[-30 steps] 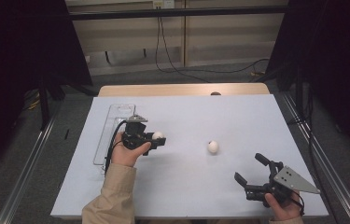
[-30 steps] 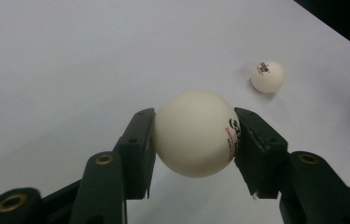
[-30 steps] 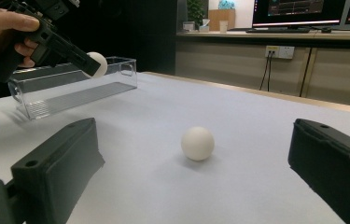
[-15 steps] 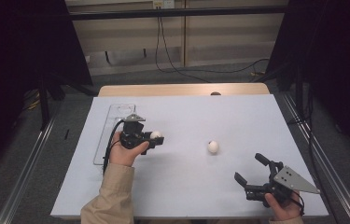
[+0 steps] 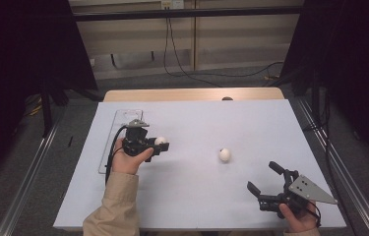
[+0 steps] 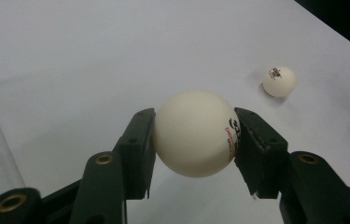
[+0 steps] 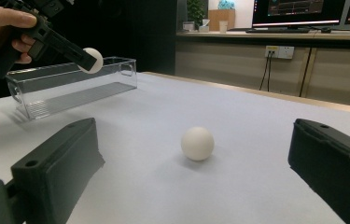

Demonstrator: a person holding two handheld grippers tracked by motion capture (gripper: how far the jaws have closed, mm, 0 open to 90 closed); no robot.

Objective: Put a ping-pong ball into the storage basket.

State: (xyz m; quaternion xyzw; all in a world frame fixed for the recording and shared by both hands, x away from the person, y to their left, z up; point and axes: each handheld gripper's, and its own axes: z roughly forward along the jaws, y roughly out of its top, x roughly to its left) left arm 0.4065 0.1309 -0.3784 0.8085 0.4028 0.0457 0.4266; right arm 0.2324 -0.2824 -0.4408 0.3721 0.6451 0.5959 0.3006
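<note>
— Your left gripper (image 5: 158, 145) has drifted slightly back toward you, pinching the held ball (image 6: 196, 133) above the table (image 5: 197, 123).
— Your right gripper (image 7: 191, 186) gapes; its view shows the tray (image 7: 70, 86) as clear.

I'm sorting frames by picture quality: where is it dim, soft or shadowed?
High view: surroundings dark, white table evenly lit. Left gripper view: held ball sharp, far ball softer with a faint shadow. Right gripper view: near jaws blurred, clear box fairly sharp.

The high view looks forward and down over the whole white table (image 5: 197, 196). Each gripper view sits low and close; all 3 share the loose white ping-pong ball (image 5: 225, 155) (image 6: 279, 81) (image 7: 197, 143).
</note>
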